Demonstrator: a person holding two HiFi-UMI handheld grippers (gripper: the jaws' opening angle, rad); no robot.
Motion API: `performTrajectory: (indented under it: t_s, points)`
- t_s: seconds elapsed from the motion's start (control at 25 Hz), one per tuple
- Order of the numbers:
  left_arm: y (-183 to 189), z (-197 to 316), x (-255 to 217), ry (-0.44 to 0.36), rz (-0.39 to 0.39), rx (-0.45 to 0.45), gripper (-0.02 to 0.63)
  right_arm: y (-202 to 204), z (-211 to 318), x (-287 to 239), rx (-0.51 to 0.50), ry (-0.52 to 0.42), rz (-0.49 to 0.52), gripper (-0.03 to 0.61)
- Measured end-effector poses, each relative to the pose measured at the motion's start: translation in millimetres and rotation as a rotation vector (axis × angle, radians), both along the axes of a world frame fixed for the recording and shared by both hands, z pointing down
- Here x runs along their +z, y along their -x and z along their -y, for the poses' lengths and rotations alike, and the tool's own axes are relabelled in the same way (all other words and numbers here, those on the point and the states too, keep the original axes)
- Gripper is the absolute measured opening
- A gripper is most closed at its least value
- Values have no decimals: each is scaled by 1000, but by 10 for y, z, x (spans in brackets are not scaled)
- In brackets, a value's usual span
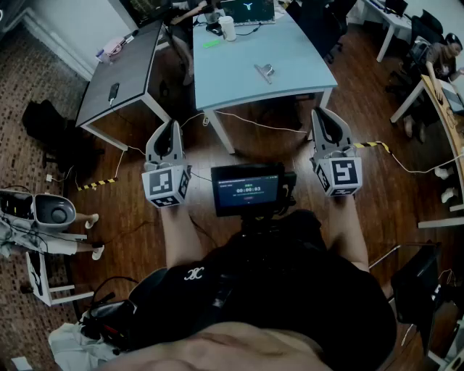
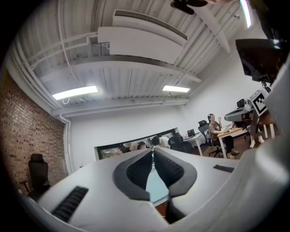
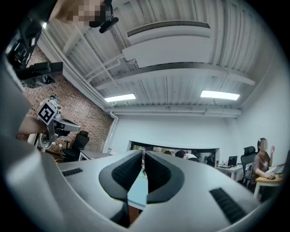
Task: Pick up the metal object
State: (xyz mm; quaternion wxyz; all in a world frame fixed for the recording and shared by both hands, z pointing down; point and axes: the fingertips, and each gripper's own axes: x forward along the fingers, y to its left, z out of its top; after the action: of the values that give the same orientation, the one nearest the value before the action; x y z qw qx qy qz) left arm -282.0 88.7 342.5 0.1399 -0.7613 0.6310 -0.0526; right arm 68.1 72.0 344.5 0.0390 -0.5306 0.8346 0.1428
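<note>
Head view looks down on a dark wooden plank floor, crossed by thin white cables and a strip of yellow-and-black tape. Ahead of us stands a pale blue worktop on white legs, smooth and matte. A dark grey table stands just beside it on the left.

The metal object lies flat on the blue worktop, in its near right part. It is small, silvery and elongated; we cannot make out finer detail. Farther back on the same worktop sit an open laptop, a white cup and a small green item.

From the gripper views we see a white ribbed ceiling with strip lights, a long white air unit and a red brick wall.

We hold the left tool and the right tool over the floor, short of the worktop's near edge and well apart from the metal object. Each is a white plastic shell with dark ribbed pads and a marker cube at its back. Both tools are closed, their pads meeting at the tips with nothing between them. Only a sliver of the blue worktop shows through the narrow slit below the tips.
</note>
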Motion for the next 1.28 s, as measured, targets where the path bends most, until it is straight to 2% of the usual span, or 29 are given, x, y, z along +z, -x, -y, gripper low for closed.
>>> performTrajectory:
  t_s: [0.2,0.32,0.56,0.72,0.96,1.12,1.28]
  points:
    - [11,26,114,17,40,1,31,-33,36,0,9,-6,41,26]
    - [21,235,197,28,53,0,31,-80,279,42,19,-13,55,26]
    - [-129,1074,120,31,60,-24,31,-308,1229,115,18,-4,80,26]
    - [-407,1798,71,41,69,-43,31,-493,2001,84,-8,-4,45,26]
    - [-923,2834,-182,-1,42,-49,31,-887,3065,-41,-63,5,51,26]
    - [-1241,3303,-180,9,69,-52,31,-1011,3657,19,-107,26,56,26]
    - [-1395,3493,-148,34,88,-69,31,-1056,3953,44,-148,34,63,26]
